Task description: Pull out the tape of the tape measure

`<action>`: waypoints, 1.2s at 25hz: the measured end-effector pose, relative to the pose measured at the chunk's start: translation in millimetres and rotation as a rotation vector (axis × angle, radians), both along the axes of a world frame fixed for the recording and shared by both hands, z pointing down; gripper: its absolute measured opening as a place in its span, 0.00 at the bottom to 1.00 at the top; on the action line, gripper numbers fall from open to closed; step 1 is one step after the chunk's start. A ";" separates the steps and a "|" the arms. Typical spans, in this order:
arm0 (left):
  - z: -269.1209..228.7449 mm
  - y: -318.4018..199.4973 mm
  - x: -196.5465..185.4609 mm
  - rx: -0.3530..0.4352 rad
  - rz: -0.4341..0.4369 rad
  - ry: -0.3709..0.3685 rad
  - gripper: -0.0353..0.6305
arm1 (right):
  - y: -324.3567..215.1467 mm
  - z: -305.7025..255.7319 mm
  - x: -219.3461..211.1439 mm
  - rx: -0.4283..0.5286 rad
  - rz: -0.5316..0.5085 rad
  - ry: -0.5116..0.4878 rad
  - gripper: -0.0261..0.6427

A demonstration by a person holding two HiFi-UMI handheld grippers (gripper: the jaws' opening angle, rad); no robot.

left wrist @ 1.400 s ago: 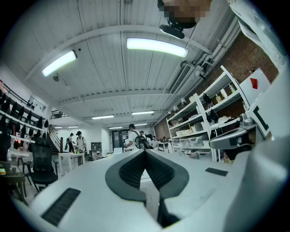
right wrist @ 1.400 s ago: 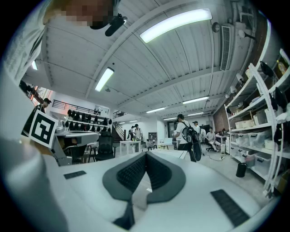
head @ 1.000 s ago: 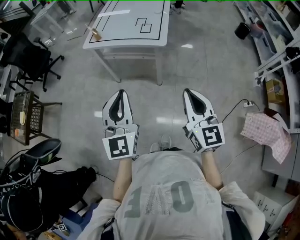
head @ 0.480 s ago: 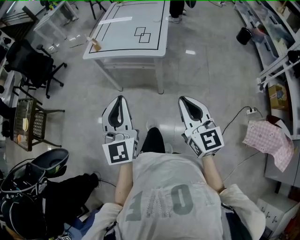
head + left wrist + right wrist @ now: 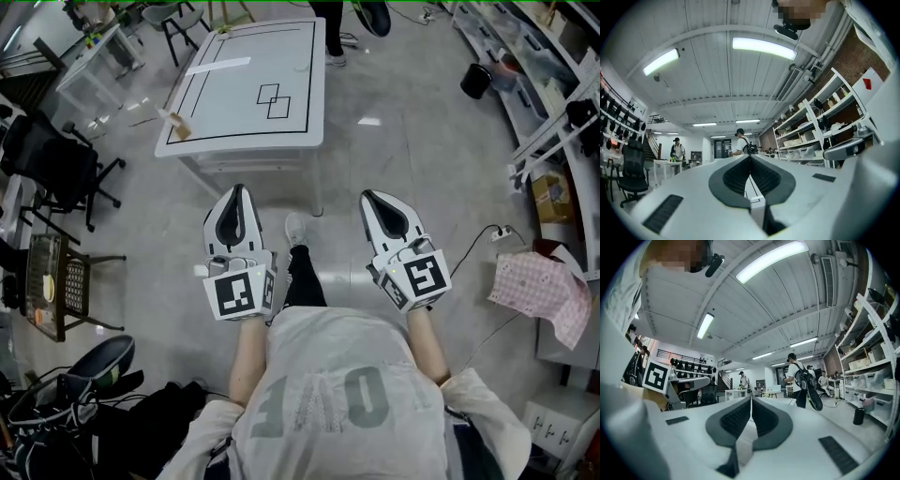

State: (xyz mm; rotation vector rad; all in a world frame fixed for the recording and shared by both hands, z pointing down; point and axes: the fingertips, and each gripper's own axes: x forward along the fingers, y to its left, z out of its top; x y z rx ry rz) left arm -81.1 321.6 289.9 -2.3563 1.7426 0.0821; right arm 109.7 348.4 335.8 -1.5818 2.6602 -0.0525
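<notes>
Nearest, a person in a grey printed T-shirt holds 2 white two-jaw grippers side by side, well apart, over the grey polished floor. The left gripper has its jaws pressed together on nothing. The right gripper is likewise closed and empty. Ahead stands a white rectangular table with black marked lines. A small tan object sits at its left edge; whether that is the tape measure cannot be told.
</notes>
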 end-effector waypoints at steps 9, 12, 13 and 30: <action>-4.6 -155.0 -5.1 0.008 0.076 0.009 0.09 | -145.5 -10.8 -8.8 0.009 0.054 0.017 0.09; -13.8 -221.6 -14.9 0.006 0.095 0.006 0.09 | -210.6 -20.4 -18.6 0.009 0.071 0.020 0.09; -16.1 -244.4 -18.7 0.010 0.103 0.008 0.09 | -232.9 -22.9 -21.8 0.010 0.078 0.019 0.09; 21.0 -471.6 -46.8 -0.079 0.175 0.075 0.09 | -459.1 0.2 -52.6 -0.100 0.179 0.017 0.08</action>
